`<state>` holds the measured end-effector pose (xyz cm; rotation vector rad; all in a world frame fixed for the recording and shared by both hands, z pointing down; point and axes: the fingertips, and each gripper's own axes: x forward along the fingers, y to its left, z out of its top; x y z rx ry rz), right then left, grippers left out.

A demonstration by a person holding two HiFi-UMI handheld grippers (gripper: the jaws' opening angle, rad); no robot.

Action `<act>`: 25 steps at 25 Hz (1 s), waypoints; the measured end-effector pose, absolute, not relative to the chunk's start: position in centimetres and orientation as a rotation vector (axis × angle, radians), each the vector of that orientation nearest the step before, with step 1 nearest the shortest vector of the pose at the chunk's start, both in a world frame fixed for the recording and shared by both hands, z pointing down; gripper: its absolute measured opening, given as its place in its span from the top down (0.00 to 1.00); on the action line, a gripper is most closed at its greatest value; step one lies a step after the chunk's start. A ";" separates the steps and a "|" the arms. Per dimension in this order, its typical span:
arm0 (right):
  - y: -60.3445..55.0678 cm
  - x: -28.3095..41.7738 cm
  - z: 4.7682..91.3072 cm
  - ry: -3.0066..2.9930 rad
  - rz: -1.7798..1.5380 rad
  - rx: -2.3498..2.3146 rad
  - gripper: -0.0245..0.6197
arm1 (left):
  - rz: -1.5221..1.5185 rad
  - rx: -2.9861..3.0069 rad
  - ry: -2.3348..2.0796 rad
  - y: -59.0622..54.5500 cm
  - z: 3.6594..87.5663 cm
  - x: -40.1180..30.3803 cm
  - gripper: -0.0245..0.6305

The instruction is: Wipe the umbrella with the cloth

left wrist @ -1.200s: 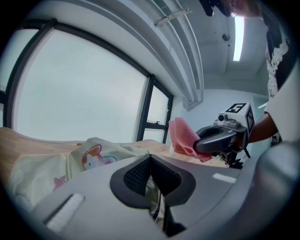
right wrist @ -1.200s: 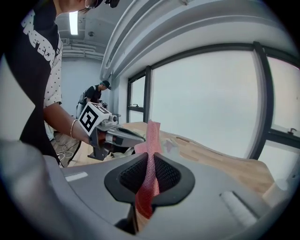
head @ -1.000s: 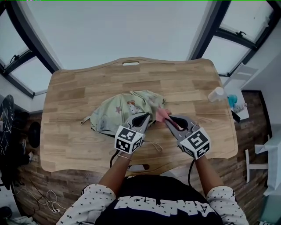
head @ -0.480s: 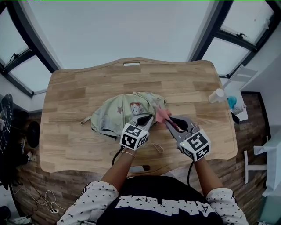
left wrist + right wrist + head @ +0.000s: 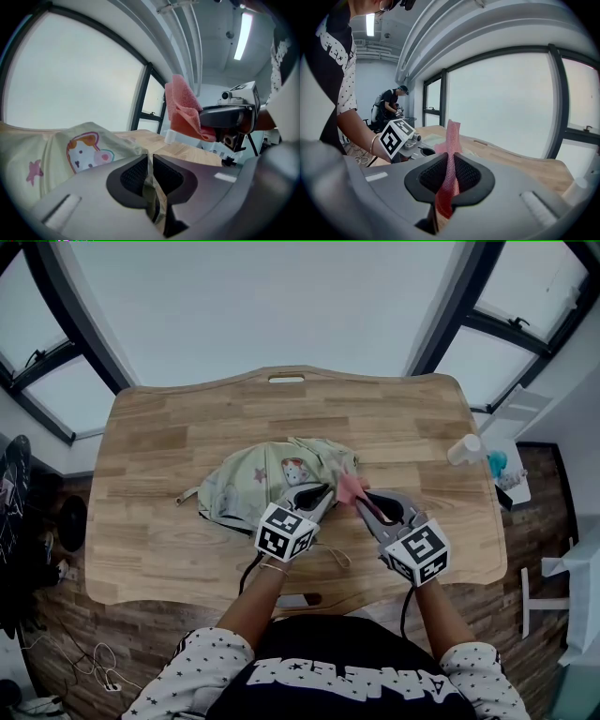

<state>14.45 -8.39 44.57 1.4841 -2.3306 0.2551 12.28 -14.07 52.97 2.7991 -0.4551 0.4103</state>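
Your left tongs (image 5: 322, 493) had just been easing open, though a fold of the umbrella (image 5: 253, 479) sat pinched between them. The umbrella lay crumpled at the middle of the table (image 5: 150, 427), toward its near edge, and your right tongs (image 5: 360, 501) were clamped on the pink cloth (image 5: 349, 486). To wipe well, you needed the fabric held taut on the left while the cloth's free end dragged flat across it.
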 end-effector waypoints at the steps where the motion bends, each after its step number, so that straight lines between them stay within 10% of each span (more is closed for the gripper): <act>1: -8.4 14.4 44.6 -2.332 0.258 1.484 0.89 | 0.402 2.806 -0.458 -14.0 52.7 12.2 0.91; 25: -13.4 7.3 41.4 -2.485 0.140 1.330 0.89 | 0.215 2.771 -0.582 -11.3 49.3 5.8 0.83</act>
